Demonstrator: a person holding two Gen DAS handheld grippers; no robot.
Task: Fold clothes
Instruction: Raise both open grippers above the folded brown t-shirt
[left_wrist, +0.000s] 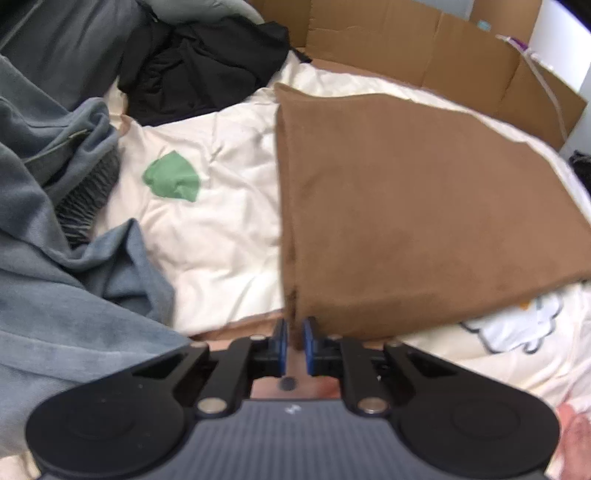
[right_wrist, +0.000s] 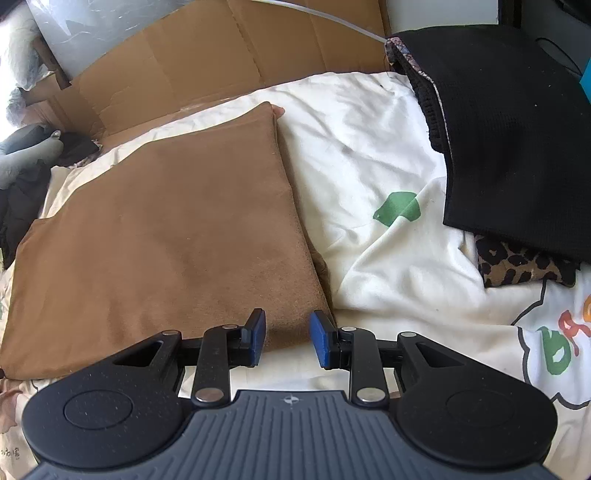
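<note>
The left tongs (left_wrist: 294, 338) were pinching the near corner of the brown cloth (left_wrist: 406, 206), blue pads (left_wrist: 308, 334) squeezed in tight on the fabric edge, and the cloth fanned out ahead and to the right of them, looking lifted a bit off the bed. The right tongs (right_wrist: 287, 338) were spread apart with nothing between the pads, sitting just at the near edge of that same brown cloth (right_wrist: 166, 236), which lay folded flat on the cream bedsheet (right_wrist: 369, 155) ahead and to their left. Off to the left of the left tongs was a heap of blue-grey clothes (left_wrist: 55, 258), with a black garment (left_wrist: 199, 62) further ahead. Ahead and right of the right tongs sat a folded black knit (right_wrist: 517, 140) on top of something leopard print (right_wrist: 517, 266). Flattened cardboard (right_wrist: 207, 70) stood at the far side of the bed. That view was a little blurry.
</note>
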